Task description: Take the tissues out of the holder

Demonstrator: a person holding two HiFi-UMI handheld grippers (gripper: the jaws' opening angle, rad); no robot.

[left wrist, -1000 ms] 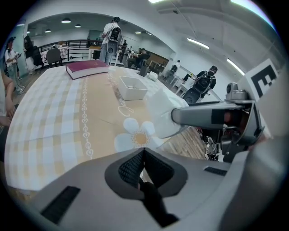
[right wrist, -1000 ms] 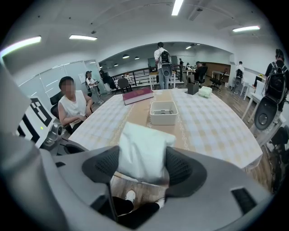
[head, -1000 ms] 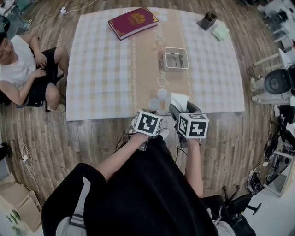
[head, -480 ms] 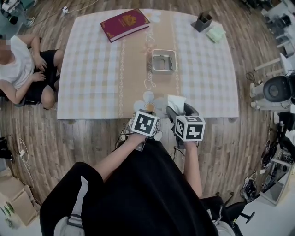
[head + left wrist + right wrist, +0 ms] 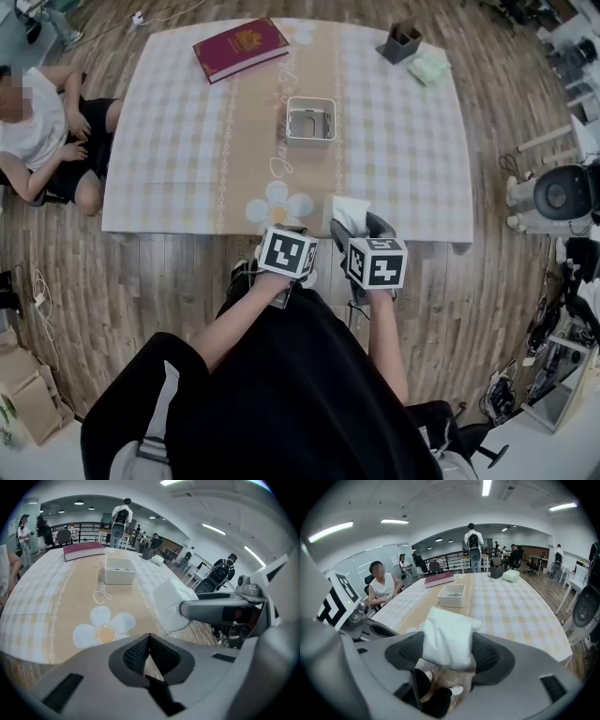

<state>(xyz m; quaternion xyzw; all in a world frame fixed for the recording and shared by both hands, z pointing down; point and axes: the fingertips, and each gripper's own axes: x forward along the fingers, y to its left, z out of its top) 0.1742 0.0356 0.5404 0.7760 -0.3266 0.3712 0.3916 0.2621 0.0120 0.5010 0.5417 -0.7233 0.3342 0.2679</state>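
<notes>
The white tissue holder stands open-topped in the middle of the checked table; it also shows in the left gripper view and the right gripper view. My right gripper hovers over the table's near edge, shut on a white pack of tissues. The pack sits squeezed between the pads of the right gripper. Just left of it, my left gripper holds nothing; the jaws of the left gripper meet at their tips. The pack is also seen from there.
A red book lies at the table's far left. A dark pen holder and a pale green bundle sit at the far right. A seated person is left of the table. Equipment stands on the right.
Both grippers have shifted to the right along the table's near edge, away from the holder. The right one still grips the tissue pack.
</notes>
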